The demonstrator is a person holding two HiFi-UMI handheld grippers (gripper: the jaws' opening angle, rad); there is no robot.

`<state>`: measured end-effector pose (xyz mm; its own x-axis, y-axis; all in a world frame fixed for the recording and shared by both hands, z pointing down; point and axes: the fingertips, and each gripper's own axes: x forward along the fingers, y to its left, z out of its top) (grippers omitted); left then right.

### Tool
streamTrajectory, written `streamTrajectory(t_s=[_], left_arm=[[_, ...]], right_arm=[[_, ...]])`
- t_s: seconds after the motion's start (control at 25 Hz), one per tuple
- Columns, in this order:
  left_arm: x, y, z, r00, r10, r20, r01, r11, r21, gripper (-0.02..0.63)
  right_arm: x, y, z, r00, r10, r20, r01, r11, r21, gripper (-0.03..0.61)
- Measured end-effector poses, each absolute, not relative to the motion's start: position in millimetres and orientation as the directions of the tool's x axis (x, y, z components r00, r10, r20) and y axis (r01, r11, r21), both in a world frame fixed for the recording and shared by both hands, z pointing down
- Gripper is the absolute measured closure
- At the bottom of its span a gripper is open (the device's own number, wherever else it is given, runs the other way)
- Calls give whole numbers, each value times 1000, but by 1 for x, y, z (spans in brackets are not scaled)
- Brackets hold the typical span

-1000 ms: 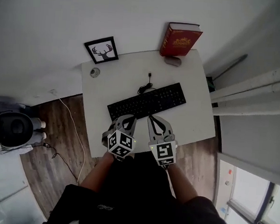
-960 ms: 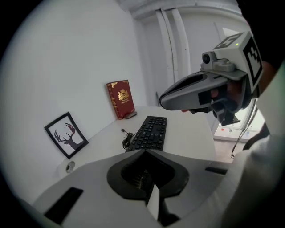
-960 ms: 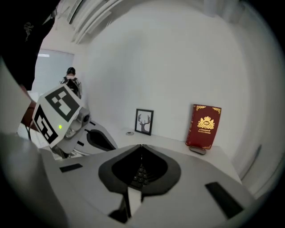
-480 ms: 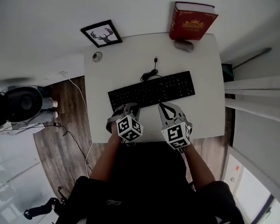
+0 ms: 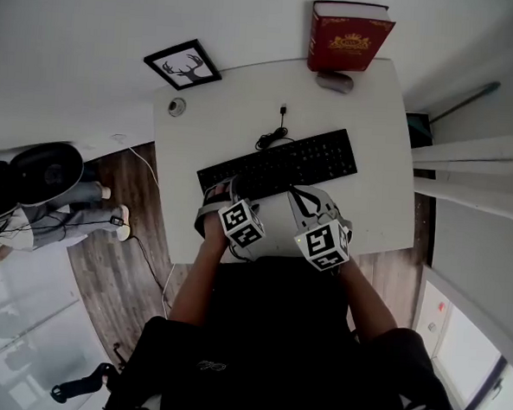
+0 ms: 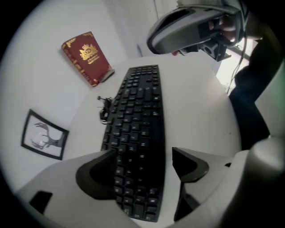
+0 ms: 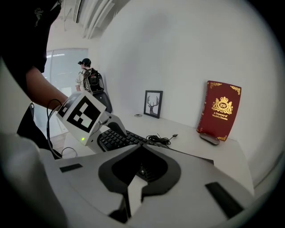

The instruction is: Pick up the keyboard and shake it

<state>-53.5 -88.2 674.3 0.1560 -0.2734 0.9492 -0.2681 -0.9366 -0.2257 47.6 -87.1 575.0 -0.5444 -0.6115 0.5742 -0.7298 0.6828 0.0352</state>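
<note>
A black keyboard lies slantwise across the middle of the white desk, with its cable coiled behind it. My left gripper is at the keyboard's left end. In the left gripper view its jaws are opening and straddle that end of the keyboard; the pads do not press on it. My right gripper hovers just in front of the keyboard's near edge, shut, with nothing in it. The right gripper view shows its jaws closed together, and the keyboard and left gripper beyond.
A red book stands at the desk's back right, with a small grey object in front of it. A framed deer picture and a small round item sit at the back left. A person is on the wooden floor to the left.
My left gripper has moved onto the keyboard's left end and its jaws have spread around it. The right gripper has stayed shut near the keyboard's front edge.
</note>
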Motion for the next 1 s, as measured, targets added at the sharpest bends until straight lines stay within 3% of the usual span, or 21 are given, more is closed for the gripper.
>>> streamTrajectory(t_s=[0.24, 0.6, 0.76, 1.0], left_arm=[[-63, -91, 681, 163, -184, 969, -211, -966, -148, 230], [-63, -99, 680, 165, -188, 968, -204, -967, -153, 195], [-60, -95, 680, 153, -176, 973, -191, -971, -145, 265], [-58, -95, 676, 158, -139, 978, -194, -975, -107, 270]], right_arm=[[46, -88, 584, -537, -607, 586, -736, 677, 27, 557], [34, -99, 594, -538, -580, 612, -698, 713, 62, 557], [36, -98, 597, -532, -573, 623, -679, 729, 90, 556], [56, -106, 600, -473, -574, 669, -603, 764, 228, 557]])
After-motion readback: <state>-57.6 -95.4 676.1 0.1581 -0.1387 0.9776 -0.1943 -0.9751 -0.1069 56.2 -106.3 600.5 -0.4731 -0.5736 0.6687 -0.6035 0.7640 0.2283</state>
